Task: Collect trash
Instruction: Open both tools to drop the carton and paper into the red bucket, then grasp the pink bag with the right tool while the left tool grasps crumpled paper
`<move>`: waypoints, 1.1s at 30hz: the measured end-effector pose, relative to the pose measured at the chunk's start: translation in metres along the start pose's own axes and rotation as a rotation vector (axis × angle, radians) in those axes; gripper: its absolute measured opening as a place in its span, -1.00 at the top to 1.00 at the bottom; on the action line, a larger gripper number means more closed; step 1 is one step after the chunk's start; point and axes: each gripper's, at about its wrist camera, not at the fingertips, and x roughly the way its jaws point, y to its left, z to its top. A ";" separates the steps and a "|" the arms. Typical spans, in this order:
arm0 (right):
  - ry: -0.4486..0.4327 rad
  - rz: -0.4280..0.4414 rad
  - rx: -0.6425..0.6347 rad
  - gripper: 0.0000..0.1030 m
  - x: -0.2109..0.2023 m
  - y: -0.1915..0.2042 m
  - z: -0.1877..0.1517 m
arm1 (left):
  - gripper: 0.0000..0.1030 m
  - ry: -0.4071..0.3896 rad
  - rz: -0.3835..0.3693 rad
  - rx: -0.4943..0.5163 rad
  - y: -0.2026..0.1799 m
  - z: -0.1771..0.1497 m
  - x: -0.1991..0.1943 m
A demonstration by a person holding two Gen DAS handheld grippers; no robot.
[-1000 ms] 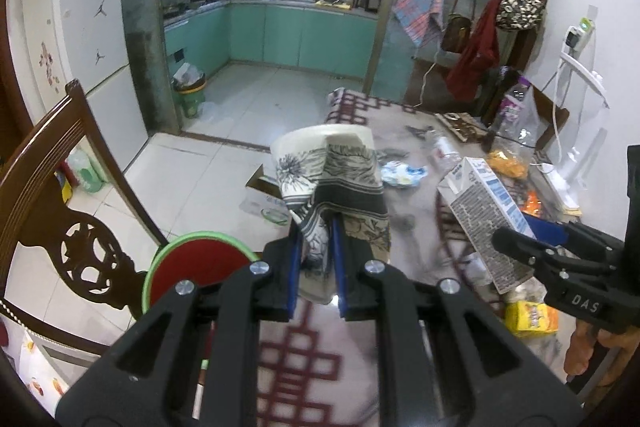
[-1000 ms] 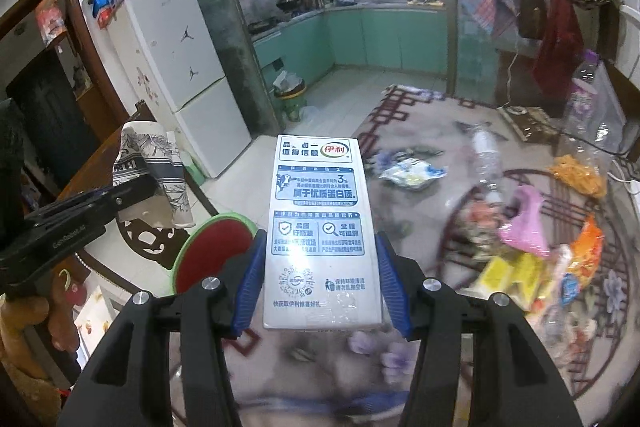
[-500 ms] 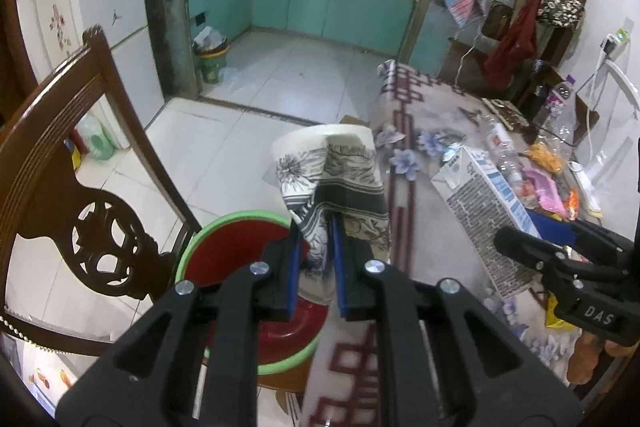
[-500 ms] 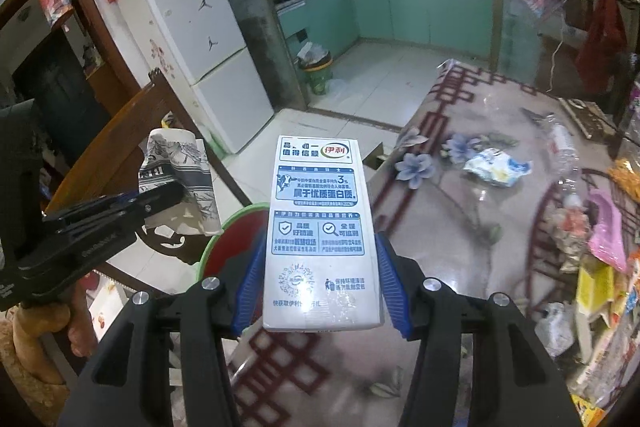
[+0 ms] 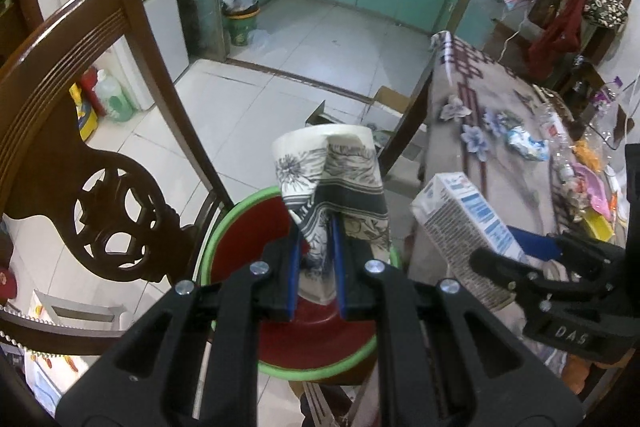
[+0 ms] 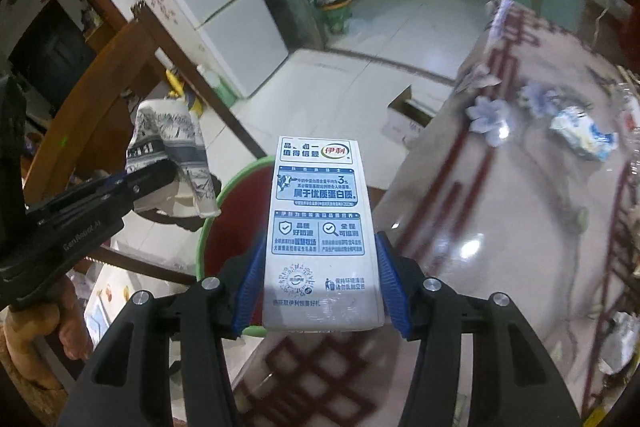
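Observation:
My left gripper (image 5: 314, 259) is shut on a crushed paper cup (image 5: 332, 179) with a grey flower print and holds it above a red bin with a green rim (image 5: 224, 227) beside the table. The cup also shows in the right wrist view (image 6: 172, 143). My right gripper (image 6: 320, 287) is shut on a white and blue milk carton (image 6: 320, 227), held over the table's left edge next to the bin's green rim (image 6: 236, 179). The carton shows in the left wrist view (image 5: 464, 223).
A dark wooden chair (image 5: 80, 131) stands left of the bin. The table (image 6: 500, 227) with a patterned cloth carries wrappers (image 6: 580, 135) and more litter at the right. A cardboard box (image 5: 384, 107) lies on the tiled floor. A small green bin (image 5: 240, 23) stands by the pillar.
Both grippers moved left off the table toward the red bin. The cup now hangs over the bin and the carton is at the table's edge. Both grips unchanged.

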 end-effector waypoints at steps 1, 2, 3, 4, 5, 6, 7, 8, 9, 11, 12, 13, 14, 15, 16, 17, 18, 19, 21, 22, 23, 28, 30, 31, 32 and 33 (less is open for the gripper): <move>0.014 0.012 -0.001 0.00 0.006 0.001 0.001 | 0.73 0.005 0.003 -0.004 0.002 0.000 0.003; 0.021 0.018 -0.001 0.00 0.010 0.003 0.002 | 0.73 0.008 0.005 -0.008 0.003 0.001 0.004; 0.029 0.024 -0.005 0.00 0.013 0.004 0.003 | 0.73 0.010 0.008 -0.014 0.005 0.001 0.005; 0.032 0.026 -0.012 0.00 0.015 0.007 0.004 | 0.73 0.012 0.012 -0.017 0.006 0.001 0.006; 0.032 0.028 -0.026 0.00 0.016 0.010 0.004 | 0.73 0.014 0.016 -0.019 0.007 0.001 0.007; 0.033 0.030 -0.038 0.00 0.017 0.012 0.005 | 0.73 0.016 0.020 -0.021 0.007 0.001 0.007; 0.035 0.034 -0.046 -0.01 0.018 0.014 0.006 | 0.73 0.017 0.025 -0.026 0.009 0.001 0.009; 0.046 0.047 -0.052 -0.03 0.021 0.015 0.006 | 0.73 0.019 0.033 -0.034 0.010 0.000 0.010; 0.055 0.056 -0.054 -0.13 0.023 0.018 0.007 | 0.72 0.024 0.038 -0.046 0.013 -0.001 0.011; 0.052 0.049 -0.046 -0.46 0.023 0.018 0.006 | 0.39 0.039 0.037 -0.060 0.015 -0.002 0.012; 0.045 0.045 -0.042 -0.44 0.020 0.018 0.006 | 0.07 0.028 0.043 -0.063 0.016 -0.002 0.008; 0.038 0.043 -0.040 -0.44 0.018 0.019 0.006 | 0.01 0.012 0.052 -0.062 0.016 -0.002 0.003; 0.024 0.041 -0.039 -0.44 0.012 0.017 0.006 | -0.04 0.004 0.059 -0.060 0.017 -0.002 0.000; 0.009 0.031 -0.038 -0.44 0.006 0.015 0.006 | -0.06 -0.005 0.057 -0.058 0.016 -0.001 -0.005; -0.012 0.018 -0.032 -0.44 -0.003 0.010 0.006 | -0.07 -0.012 0.051 -0.058 0.016 0.000 -0.007; -0.026 0.010 -0.023 -0.44 -0.009 0.005 0.005 | -0.08 -0.021 0.045 -0.058 0.014 0.000 -0.011; -0.041 0.002 -0.010 -0.44 -0.016 0.000 0.002 | -0.09 -0.030 0.037 -0.059 0.012 0.001 -0.014; -0.060 -0.011 0.011 -0.44 -0.027 -0.009 0.000 | -0.10 -0.039 0.025 -0.059 0.009 0.001 -0.018; -0.086 -0.033 0.043 -0.44 -0.042 -0.023 -0.004 | -0.14 -0.051 -0.006 -0.052 -0.001 0.001 -0.025; -0.102 -0.051 0.067 -0.44 -0.052 -0.034 -0.009 | -0.14 -0.054 -0.018 -0.045 -0.007 0.001 -0.027; -0.111 -0.066 0.084 -0.44 -0.061 -0.040 -0.012 | -0.14 -0.058 -0.032 -0.032 -0.013 0.000 -0.030; -0.159 -0.159 0.196 -0.44 -0.106 -0.091 -0.042 | -0.14 -0.067 -0.096 0.044 -0.056 -0.004 -0.041; -0.172 -0.192 0.222 -0.44 -0.122 -0.112 -0.049 | -0.14 -0.068 -0.123 0.073 -0.076 -0.006 -0.045; -0.181 -0.214 0.232 -0.44 -0.130 -0.125 -0.051 | -0.14 -0.069 -0.129 0.082 -0.084 -0.008 -0.046; -0.198 -0.245 0.247 -0.44 -0.142 -0.143 -0.052 | -0.14 -0.071 -0.134 0.092 -0.094 -0.009 -0.048; -0.219 -0.273 0.274 -0.44 -0.154 -0.163 -0.050 | -0.14 -0.075 -0.140 0.097 -0.107 -0.011 -0.050</move>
